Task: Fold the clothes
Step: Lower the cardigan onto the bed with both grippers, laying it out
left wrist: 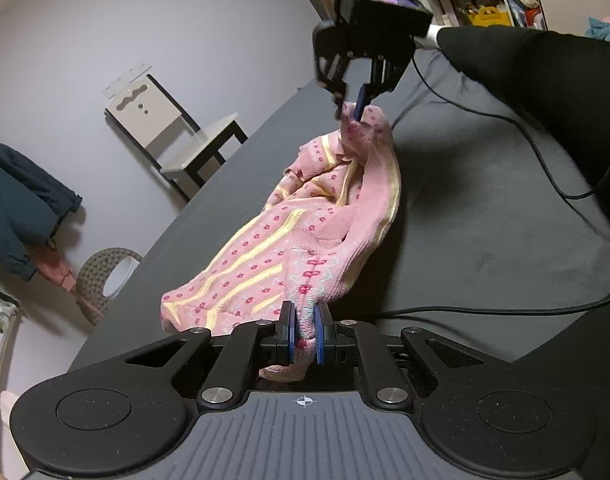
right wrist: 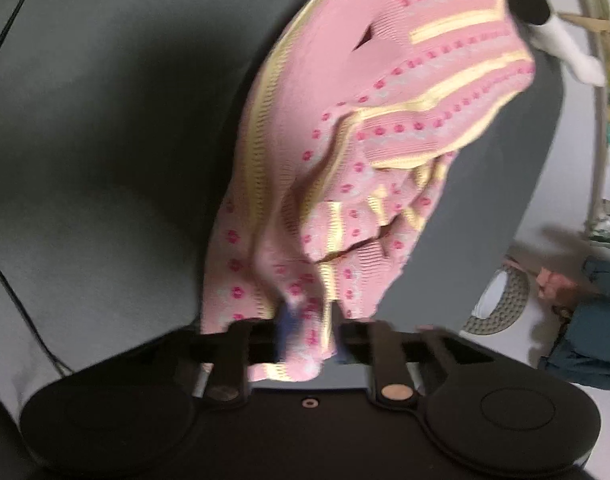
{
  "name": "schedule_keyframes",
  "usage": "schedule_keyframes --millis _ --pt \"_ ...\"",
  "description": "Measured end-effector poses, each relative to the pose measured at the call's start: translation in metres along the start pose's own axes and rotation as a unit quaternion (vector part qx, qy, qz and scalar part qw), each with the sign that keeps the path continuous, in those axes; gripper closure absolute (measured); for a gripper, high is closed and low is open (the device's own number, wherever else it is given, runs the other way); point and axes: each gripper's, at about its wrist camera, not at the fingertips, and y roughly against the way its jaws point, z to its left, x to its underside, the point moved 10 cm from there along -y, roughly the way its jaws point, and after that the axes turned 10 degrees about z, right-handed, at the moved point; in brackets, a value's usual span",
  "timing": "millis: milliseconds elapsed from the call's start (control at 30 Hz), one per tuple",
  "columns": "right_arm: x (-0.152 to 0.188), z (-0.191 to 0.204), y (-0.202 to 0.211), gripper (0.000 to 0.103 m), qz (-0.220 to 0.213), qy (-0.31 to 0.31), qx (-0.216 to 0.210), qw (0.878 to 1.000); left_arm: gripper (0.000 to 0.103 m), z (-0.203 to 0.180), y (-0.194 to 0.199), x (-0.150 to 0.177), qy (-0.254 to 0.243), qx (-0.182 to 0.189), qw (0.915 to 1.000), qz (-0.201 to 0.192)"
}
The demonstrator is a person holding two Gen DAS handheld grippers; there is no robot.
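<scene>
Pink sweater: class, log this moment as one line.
left gripper: shut on pink sweater | right gripper: shut on pink sweater | dark surface: beneath

We found no readable text, label, brand or number in either view. The only sign was a small white crosshair mark point(left wrist: 304, 401) printed on the grey ribbed body of the left gripper point(left wrist: 305, 332), seen by its own wrist camera.

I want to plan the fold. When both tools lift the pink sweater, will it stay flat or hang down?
The sweater will probably sag: between the left tool and the right tool it already droops in folds. The thick knit looks grippy, so it likely will not slip.
</scene>
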Motion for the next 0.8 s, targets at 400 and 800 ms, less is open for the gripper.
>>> schedule_keyframes --millis 400,800 --pt "0.022 0.011 0.072 0.096 -0.070 -0.264 -0.040 0.961 0.093 0.002 0.022 0.013 -0.006 -0.018 0.9998 -0.008" --pt "0.005 0.052 0.143 0.096 -0.163 -0.522 -0.165 0.821 0.093 0.002 0.041 0.035 -0.020 -0.002 0.9998 0.009"
